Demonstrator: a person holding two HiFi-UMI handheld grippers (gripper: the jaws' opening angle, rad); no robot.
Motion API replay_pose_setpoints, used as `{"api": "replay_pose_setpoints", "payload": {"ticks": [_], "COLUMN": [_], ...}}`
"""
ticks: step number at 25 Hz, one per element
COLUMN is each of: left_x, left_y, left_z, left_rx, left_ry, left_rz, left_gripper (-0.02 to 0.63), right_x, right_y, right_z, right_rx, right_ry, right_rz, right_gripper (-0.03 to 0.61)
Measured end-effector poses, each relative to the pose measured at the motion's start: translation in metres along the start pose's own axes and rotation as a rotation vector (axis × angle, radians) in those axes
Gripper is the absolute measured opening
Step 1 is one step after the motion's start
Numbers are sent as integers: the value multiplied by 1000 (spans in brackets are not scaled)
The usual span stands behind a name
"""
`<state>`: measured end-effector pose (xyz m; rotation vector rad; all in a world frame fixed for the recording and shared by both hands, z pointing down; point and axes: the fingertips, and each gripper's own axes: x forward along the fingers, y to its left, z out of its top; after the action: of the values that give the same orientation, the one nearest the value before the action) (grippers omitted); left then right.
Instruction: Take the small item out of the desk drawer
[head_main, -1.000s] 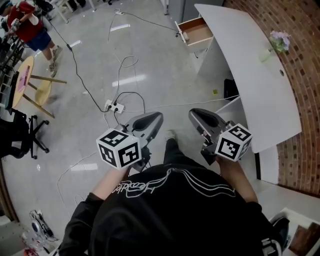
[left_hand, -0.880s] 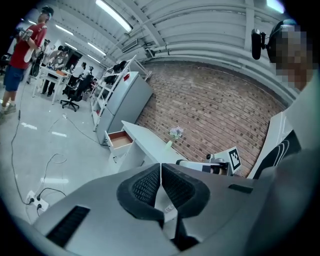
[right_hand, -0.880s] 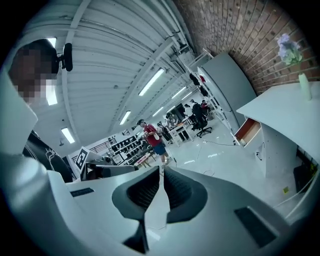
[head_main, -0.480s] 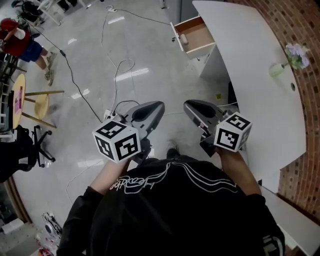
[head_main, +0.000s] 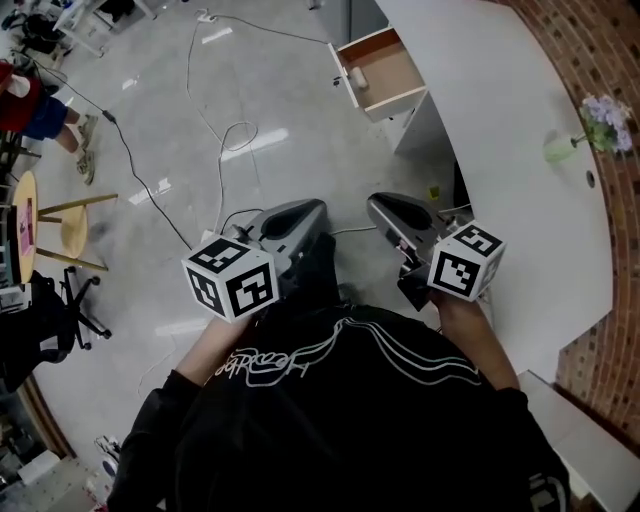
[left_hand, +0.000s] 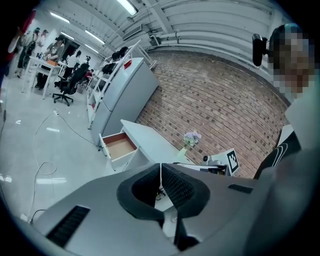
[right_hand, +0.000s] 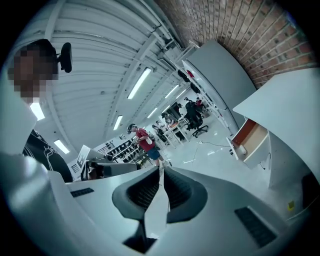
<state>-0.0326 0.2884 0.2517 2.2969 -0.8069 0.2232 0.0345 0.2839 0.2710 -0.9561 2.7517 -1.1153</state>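
I have both grippers held low in front of my chest, side by side and well apart from the target. The left gripper (left_hand: 160, 171) has its jaws clenched, pads meeting along a thin seam with nothing caught between them. The right gripper (right_hand: 161, 176) is the same: jaws pressed together and empty. From the head view, the white desk (head_main: 520, 160) curves away along my right, against a brick wall (head_main: 610, 60). The drawer (head_main: 392, 98) stands pulled out at the desk's far end, its wood-toned inside showing. The small item (head_main: 358, 78), pale and rounded, lies inside the drawer close to the front panel, towards one corner; I cannot make out what it is. A vase of lilac flowers (head_main: 600, 115) stands upright on the desk near the wall, well apart from the drawer. Cables (head_main: 215, 150) trail over the glossy floor (head_main: 300, 150) between me and the drawer. To my left are a wooden stool (head_main: 70, 215) and, further off, a person in a red top (right_hand: 145, 137).
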Motion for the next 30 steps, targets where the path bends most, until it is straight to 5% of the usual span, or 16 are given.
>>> {"api": "replay_pose_setpoints", "payload": {"ticks": [5,10,19,30], "left_x": [47,83,196,300], "left_y": [36,84,221,336], "left_z": [25,87,195,207], "left_rx": [-5,-19,-31,-93], "left_ry": [21,44,125,194], "left_rz": [-48,-87,-118,-117], "left_gripper": [28,28,28,28], "right_x": [25,72,183,261], "right_y": [-47,-82,-214,-349], "right_z": [27,85,181,193], "right_rx": [1,21,85,140], "right_ry": [-10,-23,-8,53], "right_rz": [-51,-101,-191,-291], "right_gripper": [57,57,57,57]}}
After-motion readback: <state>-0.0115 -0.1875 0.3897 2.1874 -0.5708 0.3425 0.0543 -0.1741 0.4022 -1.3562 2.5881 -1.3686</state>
